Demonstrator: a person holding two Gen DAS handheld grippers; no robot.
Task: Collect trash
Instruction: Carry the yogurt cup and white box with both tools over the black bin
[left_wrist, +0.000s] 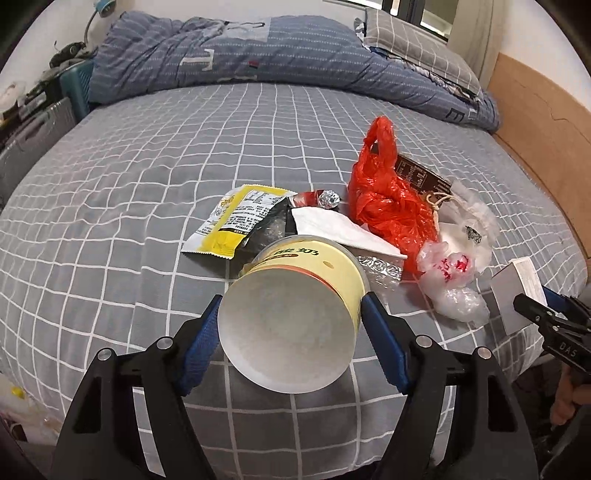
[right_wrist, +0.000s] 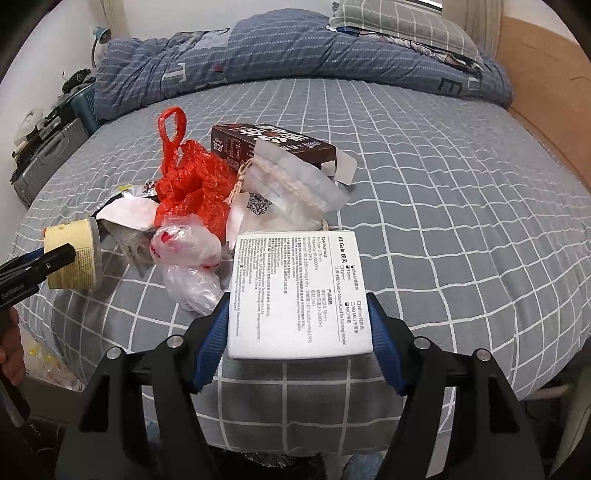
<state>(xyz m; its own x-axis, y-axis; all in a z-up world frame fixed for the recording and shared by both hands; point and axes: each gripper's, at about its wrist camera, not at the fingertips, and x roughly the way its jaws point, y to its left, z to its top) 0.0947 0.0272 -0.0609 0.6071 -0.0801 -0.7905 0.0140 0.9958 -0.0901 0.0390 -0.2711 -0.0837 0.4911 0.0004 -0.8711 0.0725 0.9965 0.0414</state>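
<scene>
- Left wrist view: left gripper (left_wrist: 291, 317) is clamped on a pale yellow cup (left_wrist: 291, 310), one blue pad on each side of it. The cup lies sideways in the grip, its white bottom facing the camera, above the grey checked bedsheet (left_wrist: 147, 147).
- Beyond the cup is the trash pile: a yellow snack wrapper (left_wrist: 236, 218), a white napkin (left_wrist: 340, 229), a red plastic bag (left_wrist: 388, 199) and a clear plastic bag with red print (left_wrist: 450, 273), all close together on the sheet.
- At the right edge, the right gripper (left_wrist: 532, 306) holds a white box (left_wrist: 517, 295).
- Far side of the bed carries a blue quilt (left_wrist: 258, 55).
- Right wrist view: right gripper (right_wrist: 297, 325) is closed on the white box (right_wrist: 299, 291), pads pressing its two sides, printed label upward. The box is held over the near edge of the bedsheet (right_wrist: 461, 184).
- Behind the box lie the clear plastic bag (right_wrist: 188, 254), the red plastic bag (right_wrist: 192, 181), a white drawstring pouch (right_wrist: 291, 184) and a dark brown carton (right_wrist: 266, 144), which touches the pouch.
- At the left, the left gripper (right_wrist: 62, 258) grips the cup (right_wrist: 74, 258) beside the pile.
</scene>
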